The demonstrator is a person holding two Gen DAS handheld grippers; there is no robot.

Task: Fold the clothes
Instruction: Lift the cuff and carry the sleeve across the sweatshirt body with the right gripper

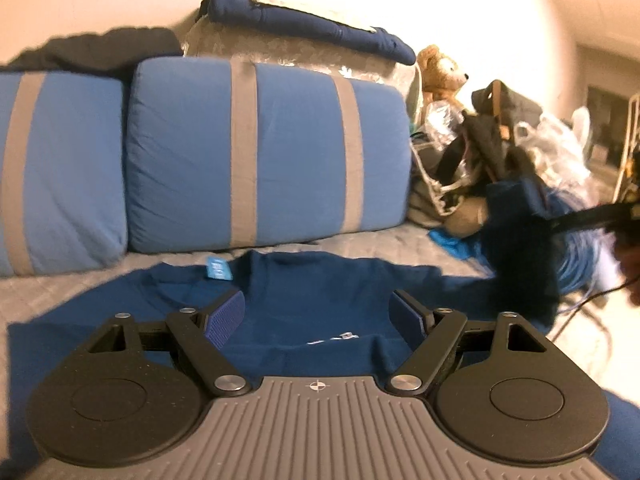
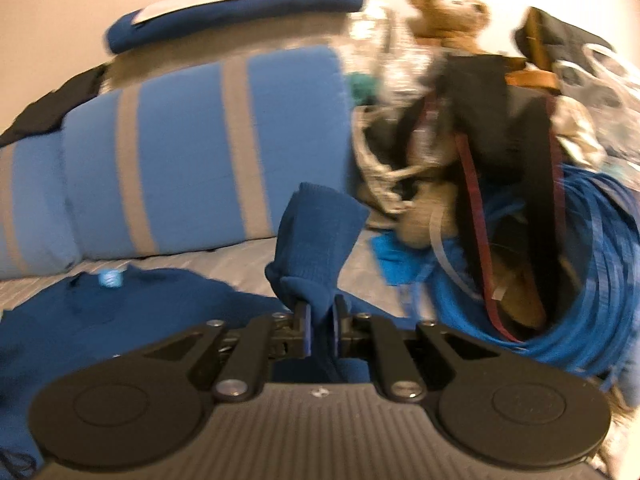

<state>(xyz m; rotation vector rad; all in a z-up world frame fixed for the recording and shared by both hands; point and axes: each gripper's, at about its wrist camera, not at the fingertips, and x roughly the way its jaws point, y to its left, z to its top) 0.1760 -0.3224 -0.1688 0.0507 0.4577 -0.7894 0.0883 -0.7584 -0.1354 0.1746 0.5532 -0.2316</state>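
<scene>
Pillows (image 1: pixel 264 152) behind — clutter (image 2: pixel 500 184) rightward

A: Where does the left wrist view sit?
B: Low and close over the dark blue shirt (image 1: pixel 304 312), facing the blue grey-striped cushions (image 1: pixel 264 152).
A: And the right?
B: Close too, apparently angled further right; both share cushions and the brown teddy bear (image 2: pixel 444 8)

A bed (image 1: pixel 360 246) with a grey quilted cover carries everything. A dark blue shirt (image 1: pixel 304 300) lies spread flat on it, light blue neck label (image 1: pixel 219 276) facing up. Behind the shirt, two blue pillows with grey stripes (image 1: pixel 264 152) rest on the cover side by side. To the right sits a heap — a coil of blue cable (image 2: pixel 592 280), dark bags, a brown teddy bear (image 1: pixel 442 74).
</scene>
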